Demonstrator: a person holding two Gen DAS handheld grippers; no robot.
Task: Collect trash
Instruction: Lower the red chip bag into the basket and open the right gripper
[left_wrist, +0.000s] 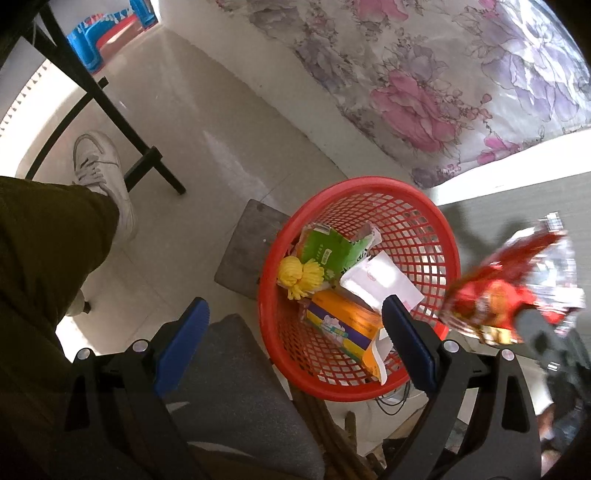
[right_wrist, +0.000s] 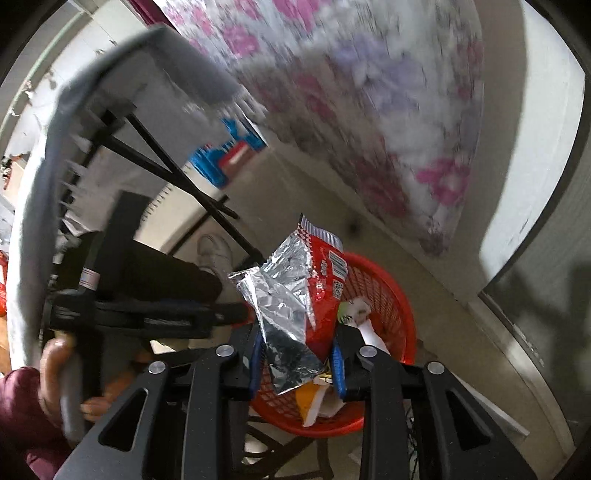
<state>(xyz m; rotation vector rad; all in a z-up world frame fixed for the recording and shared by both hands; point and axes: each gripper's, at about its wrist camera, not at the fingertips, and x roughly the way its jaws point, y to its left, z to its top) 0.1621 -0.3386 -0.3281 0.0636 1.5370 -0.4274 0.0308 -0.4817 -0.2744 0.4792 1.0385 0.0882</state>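
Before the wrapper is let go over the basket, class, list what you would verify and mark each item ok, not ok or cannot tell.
1. Right gripper grips the red foil wrapper between its fingers: ok.
2. Wrapper is above the red basket: in the right wrist view it is over the basket; in the left wrist view it seems beside the rim: cannot tell.
3. Left gripper open and empty: ok.
4. Left gripper's right-hand finger clear of the basket mouth: not ok, it overlaps it.
5. Basket has room: ok, the trash lies low.
6. Basket upright: ok.

Red basket (left_wrist: 448, 236) between open tongs (left_wrist: 295, 345)
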